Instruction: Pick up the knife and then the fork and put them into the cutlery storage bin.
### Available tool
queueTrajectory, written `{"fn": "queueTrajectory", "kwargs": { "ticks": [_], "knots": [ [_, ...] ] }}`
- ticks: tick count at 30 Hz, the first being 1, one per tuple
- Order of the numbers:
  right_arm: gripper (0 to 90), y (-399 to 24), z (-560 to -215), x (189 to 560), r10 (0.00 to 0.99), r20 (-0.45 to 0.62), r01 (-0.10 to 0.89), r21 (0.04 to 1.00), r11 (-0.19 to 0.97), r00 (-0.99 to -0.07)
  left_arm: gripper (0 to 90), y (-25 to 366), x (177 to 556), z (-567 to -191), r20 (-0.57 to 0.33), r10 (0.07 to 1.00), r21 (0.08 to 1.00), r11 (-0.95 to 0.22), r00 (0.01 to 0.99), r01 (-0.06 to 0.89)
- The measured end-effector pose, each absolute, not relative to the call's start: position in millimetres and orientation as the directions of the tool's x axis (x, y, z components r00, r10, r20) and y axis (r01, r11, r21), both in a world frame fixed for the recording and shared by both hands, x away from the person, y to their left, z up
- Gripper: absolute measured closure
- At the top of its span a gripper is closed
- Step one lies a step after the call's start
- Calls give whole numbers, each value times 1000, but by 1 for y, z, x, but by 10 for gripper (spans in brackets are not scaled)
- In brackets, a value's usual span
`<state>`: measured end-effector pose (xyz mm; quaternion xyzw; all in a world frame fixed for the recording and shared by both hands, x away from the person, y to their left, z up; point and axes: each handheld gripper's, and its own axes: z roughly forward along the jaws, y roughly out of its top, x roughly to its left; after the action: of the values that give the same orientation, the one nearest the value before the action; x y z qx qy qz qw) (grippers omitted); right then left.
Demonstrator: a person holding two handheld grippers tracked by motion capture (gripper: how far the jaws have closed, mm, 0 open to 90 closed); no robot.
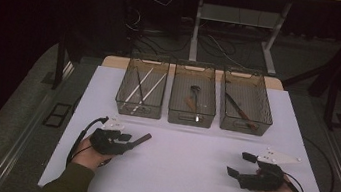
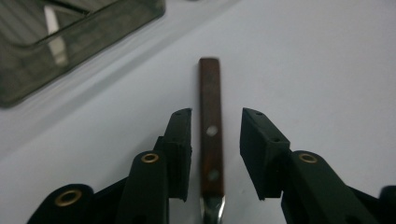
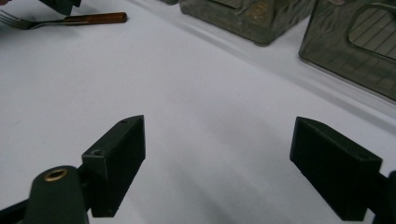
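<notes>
Wooden-handled fork (image 2: pixel 211 135) lies between left claw's (image 2: pixel 215 140) jaws.

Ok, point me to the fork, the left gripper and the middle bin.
fork (image 2: pixel 211 105), left gripper view, on its brown wooden handle.
left gripper (image 2: pixel 216 122), left gripper view, midway between its fingertips, either side of the handle.
middle bin (image 1: pixel 190 120), high view, on its near wall.
</notes>
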<state>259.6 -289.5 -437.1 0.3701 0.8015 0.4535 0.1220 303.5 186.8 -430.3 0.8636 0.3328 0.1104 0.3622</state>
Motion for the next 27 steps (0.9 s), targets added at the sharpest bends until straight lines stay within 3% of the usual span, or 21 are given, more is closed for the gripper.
{"fn": "queueTrajectory", "kwargs": {
  "ticks": [14, 27],
  "knots": [
    [183, -287, -439, 259, 693, 141, 484, 811, 328, -707, 724, 191, 300, -440, -59, 636, 640, -568, 769, 518],
    [183, -287, -440, 259, 688, 142, 486, 807, 337, -712, 763, 194, 301, -442, -47, 612, 651, -581, 789, 489]
  ]
}}
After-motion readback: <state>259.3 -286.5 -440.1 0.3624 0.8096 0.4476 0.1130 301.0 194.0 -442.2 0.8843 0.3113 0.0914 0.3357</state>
